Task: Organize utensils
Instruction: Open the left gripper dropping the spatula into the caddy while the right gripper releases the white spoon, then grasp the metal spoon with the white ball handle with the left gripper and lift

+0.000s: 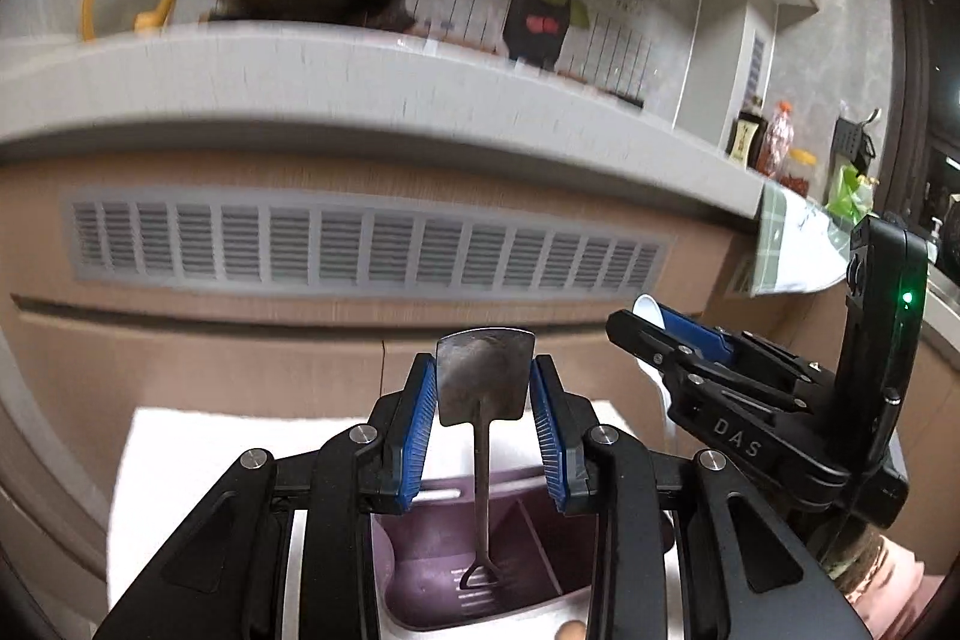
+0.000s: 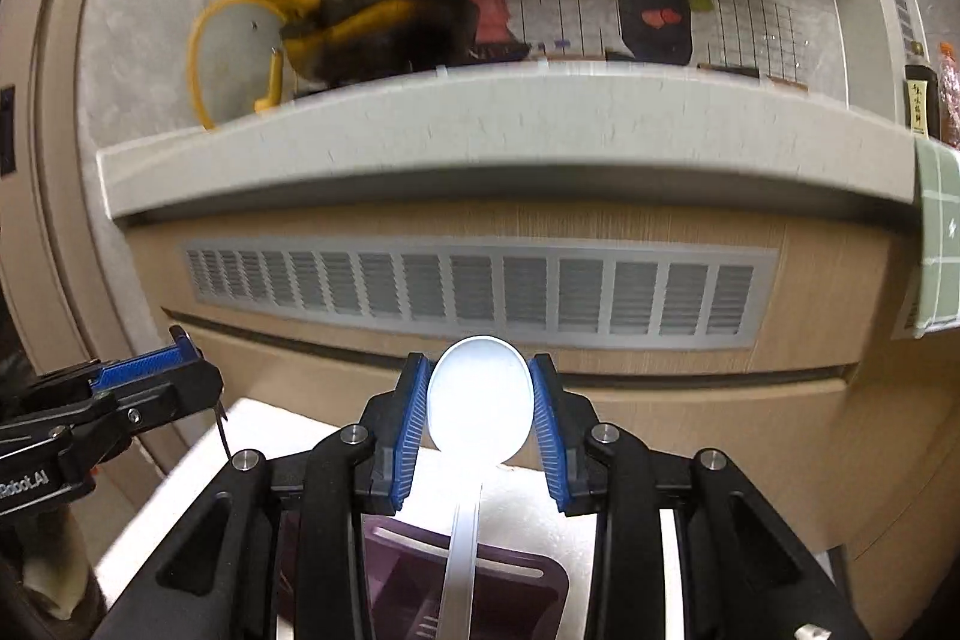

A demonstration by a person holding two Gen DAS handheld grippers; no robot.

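Spatula (image 1: 485, 381) sits clamped in our left tongs (image 1: 483, 394), handle down in the caddy (image 1: 420, 568) at six o'clock. Our right tongs (image 2: 480, 400) grip the white spoon (image 2: 480, 397); neither is released yet.

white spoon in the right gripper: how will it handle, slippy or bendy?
Probably light and a bit flexible: the white spoon looks like thin translucent plastic with a slim handle. The right gripper pinches only the bowl's curved glossy edges, so it may pivot or slip. Handle end hangs over the purple caddy.

Dull metal spatula (image 1: 485, 379) (glossy white plastic spoon (image 2: 480, 403))
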